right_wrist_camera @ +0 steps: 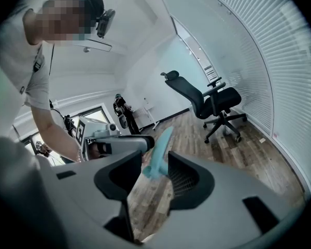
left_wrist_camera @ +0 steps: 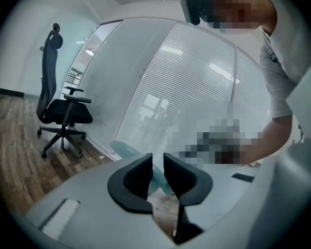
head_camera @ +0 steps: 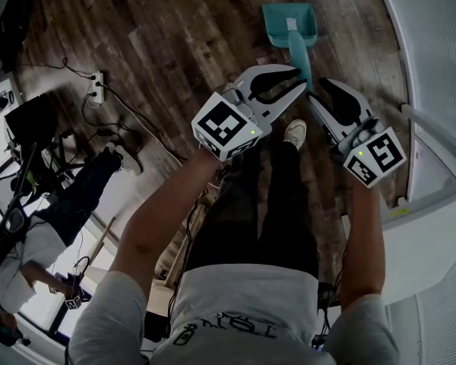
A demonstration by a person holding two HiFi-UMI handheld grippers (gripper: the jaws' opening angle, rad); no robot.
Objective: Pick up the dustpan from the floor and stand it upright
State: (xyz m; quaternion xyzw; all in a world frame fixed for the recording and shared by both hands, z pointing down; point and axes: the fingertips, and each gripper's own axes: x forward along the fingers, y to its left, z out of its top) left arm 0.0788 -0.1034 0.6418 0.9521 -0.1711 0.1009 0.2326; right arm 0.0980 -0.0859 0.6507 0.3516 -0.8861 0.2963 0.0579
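Two grippers meet at one teal dustpan [head_camera: 290, 23]. Its tray lies at the top of the head view on the wooden floor [head_camera: 175, 44], close to the curved glass wall [head_camera: 433, 59], and its handle [head_camera: 298, 55] runs back toward us. Our left gripper [head_camera: 299, 78] pinches that handle. In the left gripper view its jaws stand nearly together and teal fills the narrow slot between them, though the exact contact at the pads is hard to make out. Our right gripper [head_camera: 317, 91] is spread. In the right gripper view the end of the handle stands between its jaws, which are set wider than the handle and do not clamp it. From above we cannot tell whether the tray sits flat on the boards or is tipped. In the left gripper view the gripper's own body hides most of the tray, leaving only a teal edge. An office chair [left_wrist_camera: 62, 110] stands near the glass. A power strip [head_camera: 96, 88] with trailing cables lies at the left of the head view. A second person [head_camera: 30, 257] is cut off at its lower left corner.
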